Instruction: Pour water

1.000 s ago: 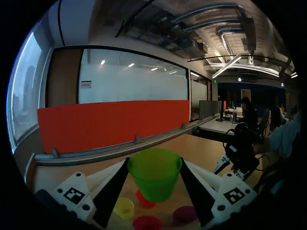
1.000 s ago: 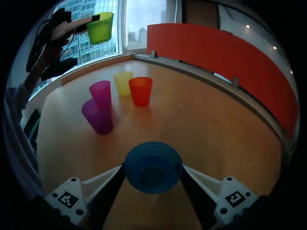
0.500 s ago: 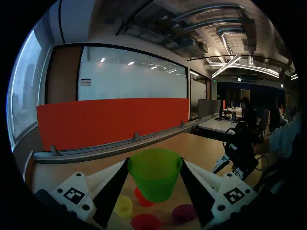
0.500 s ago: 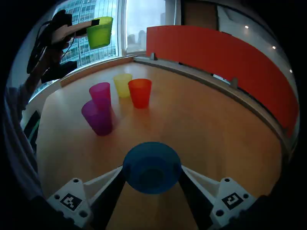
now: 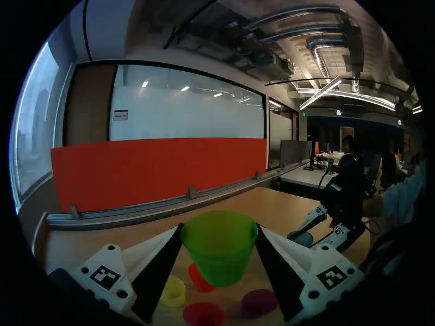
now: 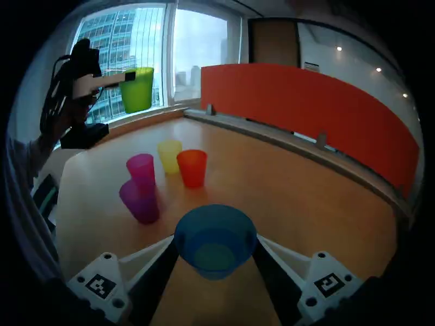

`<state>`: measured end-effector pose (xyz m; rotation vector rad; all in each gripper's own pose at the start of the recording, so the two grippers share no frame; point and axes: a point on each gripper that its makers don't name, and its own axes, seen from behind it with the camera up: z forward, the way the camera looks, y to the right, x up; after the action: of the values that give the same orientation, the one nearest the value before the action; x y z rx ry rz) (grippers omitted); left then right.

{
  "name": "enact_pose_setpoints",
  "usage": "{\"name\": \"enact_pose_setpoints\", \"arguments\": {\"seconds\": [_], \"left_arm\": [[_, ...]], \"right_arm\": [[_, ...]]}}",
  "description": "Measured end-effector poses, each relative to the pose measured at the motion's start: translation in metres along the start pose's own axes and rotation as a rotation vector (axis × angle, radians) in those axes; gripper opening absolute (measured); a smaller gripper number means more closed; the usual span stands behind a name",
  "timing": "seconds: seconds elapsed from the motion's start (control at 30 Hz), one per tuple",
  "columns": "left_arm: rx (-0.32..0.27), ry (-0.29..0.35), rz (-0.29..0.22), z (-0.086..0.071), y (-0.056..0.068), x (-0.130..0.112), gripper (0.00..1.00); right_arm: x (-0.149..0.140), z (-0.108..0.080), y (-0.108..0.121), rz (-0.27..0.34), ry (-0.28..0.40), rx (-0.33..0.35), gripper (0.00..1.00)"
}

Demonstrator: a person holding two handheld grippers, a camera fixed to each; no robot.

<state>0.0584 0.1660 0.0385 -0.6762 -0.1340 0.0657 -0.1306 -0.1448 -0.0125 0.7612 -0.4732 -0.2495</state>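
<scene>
My left gripper [image 5: 218,255] is shut on a green cup [image 5: 219,245], held upright high above the wooden table [image 5: 277,209]. Below it stand a yellow cup [image 5: 174,289], an orange cup [image 5: 196,276], a pink cup [image 5: 203,314] and a purple cup [image 5: 259,302]. My right gripper [image 6: 216,247] is shut on a blue cup [image 6: 215,239], upright and lifted off the table. In the right gripper view the green cup [image 6: 136,89] hangs at upper left in the left gripper [image 6: 133,87]. The right gripper [image 5: 310,231] with the blue cup [image 5: 300,238] appears at right in the left gripper view.
An orange partition [image 6: 326,114] and a metal rail [image 5: 163,204] run along the table's far edge. Windows [image 6: 136,49] stand behind the cups [image 6: 163,168]. A person's sleeve [image 6: 24,179] is at left. Desks and seated people [image 5: 353,163] lie beyond.
My right gripper has lifted and levelled with the blue cup, so the room now shows higher in its view. The left gripper with the green cup has barely moved.
</scene>
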Motion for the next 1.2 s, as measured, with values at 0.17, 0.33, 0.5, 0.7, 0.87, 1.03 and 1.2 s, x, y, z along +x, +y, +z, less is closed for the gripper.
{"name": "enact_pose_setpoints", "arguments": {"seconds": [0.17,0.33,0.5,0.7,0.87,1.03,1.2], "left_arm": [[-0.001,0.001,0.0,-0.001,0.002,0.001,0.9],[-0.007,0.003,-0.001,0.0,0.004,0.002,0.9],[-0.008,0.003,-0.004,0.001,0.005,0.0,0.9],[-0.009,0.004,-0.011,0.003,0.006,-0.002,0.9],[-0.013,0.008,-0.017,0.003,0.007,-0.001,0.9],[-0.016,0.007,-0.01,0.004,0.008,0.0,0.9],[-0.018,0.007,0.004,0.003,0.009,0.001,0.9]], "right_arm": [[0.034,-0.007,0.004,-0.011,0.088,-0.012,0.91],[0.063,-0.014,0.008,-0.021,0.166,-0.028,0.91],[0.091,-0.021,0.014,-0.025,0.242,-0.044,0.91],[0.123,-0.032,0.018,-0.015,0.323,-0.049,0.91],[0.145,-0.04,0.017,-0.024,0.38,-0.051,0.91],[0.157,-0.045,0.016,-0.029,0.403,-0.049,0.91],[0.162,-0.047,0.015,-0.039,0.403,-0.05,0.91]]}}
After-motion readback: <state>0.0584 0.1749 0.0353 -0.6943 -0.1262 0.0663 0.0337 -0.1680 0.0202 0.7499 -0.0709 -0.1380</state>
